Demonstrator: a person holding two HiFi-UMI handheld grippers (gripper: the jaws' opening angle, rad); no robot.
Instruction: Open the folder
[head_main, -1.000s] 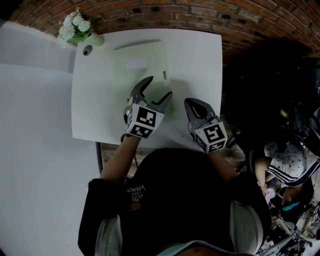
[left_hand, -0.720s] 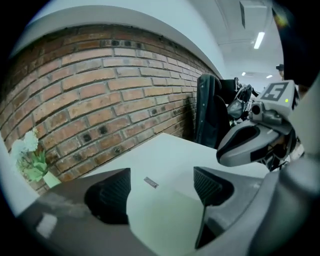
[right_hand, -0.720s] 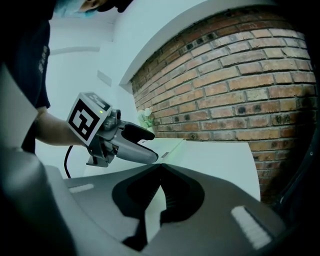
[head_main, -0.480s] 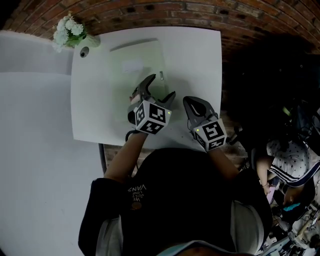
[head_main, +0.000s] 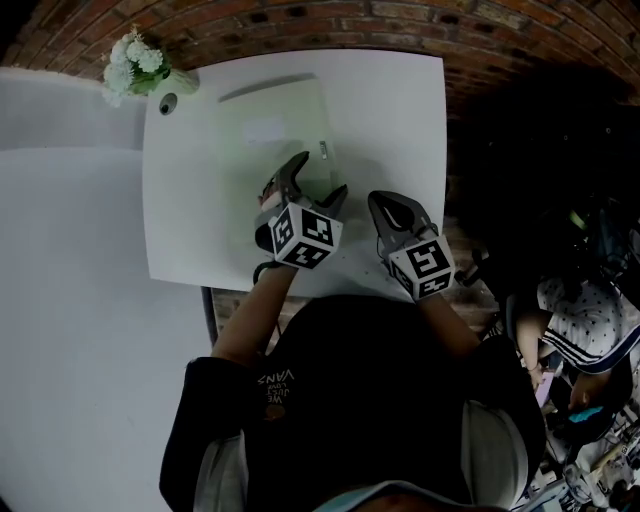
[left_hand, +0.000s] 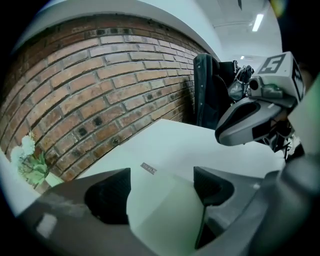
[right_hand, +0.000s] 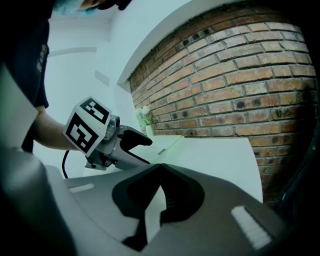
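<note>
A pale green folder lies flat and closed on the white table, with a small label at its right edge. My left gripper hangs over the folder's near right corner, tilted down. Its jaws have just been opening and stand wide. In the left gripper view the folder's corner lies between the pads and neither touches it. My right gripper is shut on nothing, just right of the left one over the table's near edge. From the right gripper view, the left gripper shows above the folder.
White flowers in a vase and a small round object stand at the table's far left corner. A brick wall runs behind the table. A white panel is at left. A seated person is at right.
My left gripper has sunk closer to the folder's near corner, rolled a little, and its jaws have spread wider. The right gripper has stayed put.
</note>
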